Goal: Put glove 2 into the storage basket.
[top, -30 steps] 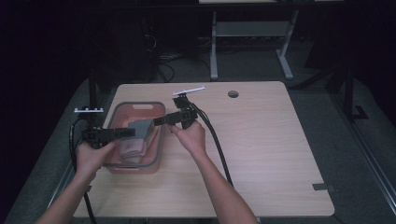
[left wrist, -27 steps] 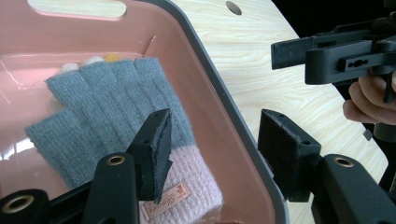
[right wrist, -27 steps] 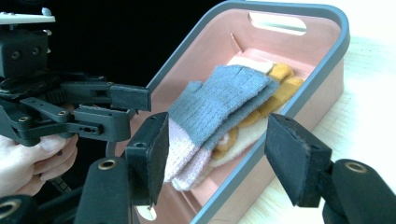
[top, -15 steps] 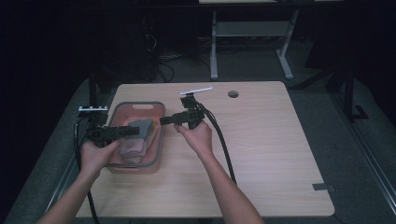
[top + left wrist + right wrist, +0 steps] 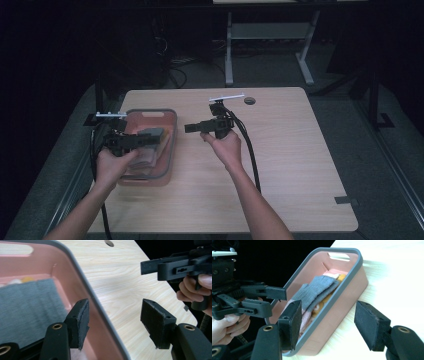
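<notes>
A pink bin with a grey rim (image 5: 172, 145) stands on the left of the wooden table. In it a grey knitted cloth (image 5: 317, 290) lies on top of pink and orange pieces. My left gripper (image 5: 152, 137) hovers over the bin. Its jaws have just been opening and hold nothing (image 5: 115, 315); the bin's rim (image 5: 85, 282) runs below them. My right gripper (image 5: 192, 128) is open and empty over the bare table just right of the bin, pointing at it (image 5: 328, 315). The right gripper view also shows the left gripper (image 5: 274, 301) across the bin.
A round cable hole (image 5: 249, 100) lies near the table's far edge. A strip of tape (image 5: 345, 201) sits at the front right corner. Black cables trail from both grippers. A metal desk frame (image 5: 230, 55) stands behind the table.
Both grippers have shifted right. The right one has drawn back from over the bin to the bare table beside it. The left one has moved a little further across the bin.
</notes>
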### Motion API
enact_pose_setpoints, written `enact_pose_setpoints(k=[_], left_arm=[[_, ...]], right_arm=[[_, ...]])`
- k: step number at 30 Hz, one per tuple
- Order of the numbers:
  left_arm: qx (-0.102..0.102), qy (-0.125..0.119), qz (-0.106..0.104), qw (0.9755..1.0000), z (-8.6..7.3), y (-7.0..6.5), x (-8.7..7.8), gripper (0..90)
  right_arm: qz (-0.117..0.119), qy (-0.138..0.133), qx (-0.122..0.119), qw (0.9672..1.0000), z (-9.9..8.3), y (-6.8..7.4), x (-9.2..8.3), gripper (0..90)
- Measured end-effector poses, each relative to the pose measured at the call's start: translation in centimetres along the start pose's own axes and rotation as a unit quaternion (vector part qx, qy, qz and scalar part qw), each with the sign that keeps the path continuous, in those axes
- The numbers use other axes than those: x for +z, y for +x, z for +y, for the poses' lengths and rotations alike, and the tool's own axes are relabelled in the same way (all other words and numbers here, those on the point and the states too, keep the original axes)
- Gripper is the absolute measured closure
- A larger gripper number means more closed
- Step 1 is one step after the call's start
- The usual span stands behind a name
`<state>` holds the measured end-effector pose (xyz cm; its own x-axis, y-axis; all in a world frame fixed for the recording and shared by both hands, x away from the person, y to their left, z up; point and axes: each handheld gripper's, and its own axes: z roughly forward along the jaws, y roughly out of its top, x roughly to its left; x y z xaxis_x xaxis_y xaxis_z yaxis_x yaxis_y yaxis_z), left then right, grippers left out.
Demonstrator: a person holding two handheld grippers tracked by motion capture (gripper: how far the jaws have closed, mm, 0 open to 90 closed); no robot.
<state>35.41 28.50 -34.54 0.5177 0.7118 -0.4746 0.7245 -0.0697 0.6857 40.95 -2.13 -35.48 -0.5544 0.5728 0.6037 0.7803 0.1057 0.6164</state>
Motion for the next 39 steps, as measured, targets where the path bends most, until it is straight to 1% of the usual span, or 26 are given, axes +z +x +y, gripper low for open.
enact_pose_setpoints(k=[1,3,8,15,19,21,29,30,35,39], left_arm=[[0.004,0.002,0.0,1.0,0.1,-0.2,0.1,39.7],[0.007,0.001,-0.003,1.0,0.2,-0.6,0.4,39.4],[0.016,0.005,-0.011,0.9998,0.5,-1.4,1.3,38.5],[0.025,0.008,-0.016,0.9995,0.8,-2.3,2.1,37.4],[0.025,0.012,-0.02,0.9994,0.8,-2.7,2.6,37.4],[0.028,0.012,-0.021,0.9993,0.8,-2.9,2.8,37.3],[0.031,0.018,-0.028,0.999,0.9,-3.5,3.4,37.0],[0.029,0.016,-0.029,0.999,0.9,-3.5,3.5,36.9],[0.032,0.012,-0.031,0.9989,1.1,-3.9,3.9,36.8],[0.036,0.017,-0.034,0.9986,1.2,-4.2,4.4,36.8]], right_arm=[[-0.001,-0.001,0.0,1.0,-0.1,-0.1,-0.2,38.3],[0.005,-0.003,0.006,1.0,-0.2,-0.4,-0.6,37.5],[0.007,-0.003,0.003,1.0,-0.5,-0.7,-1.4,36.7],[0.003,-0.01,0.005,0.9999,-0.8,-1.4,-2.5,36.0],[0.003,-0.016,0.008,0.9998,-1.0,-1.9,-3.2,35.2],[0.002,-0.017,0.011,0.9998,-1.2,-2.2,-3.6,35.2],[-0.012,-0.024,0.016,0.9995,-1.3,-3.0,-5.0,35.2],[-0.012,-0.023,0.019,0.9995,-1.3,-3.0,-5.2,35.2],[-0.005,-0.029,0.021,0.9993,-1.4,-3.5,-5.7,35.1],[-0.003,-0.026,0.022,0.9994,-1.4,-3.8,-6.1,35.1]])
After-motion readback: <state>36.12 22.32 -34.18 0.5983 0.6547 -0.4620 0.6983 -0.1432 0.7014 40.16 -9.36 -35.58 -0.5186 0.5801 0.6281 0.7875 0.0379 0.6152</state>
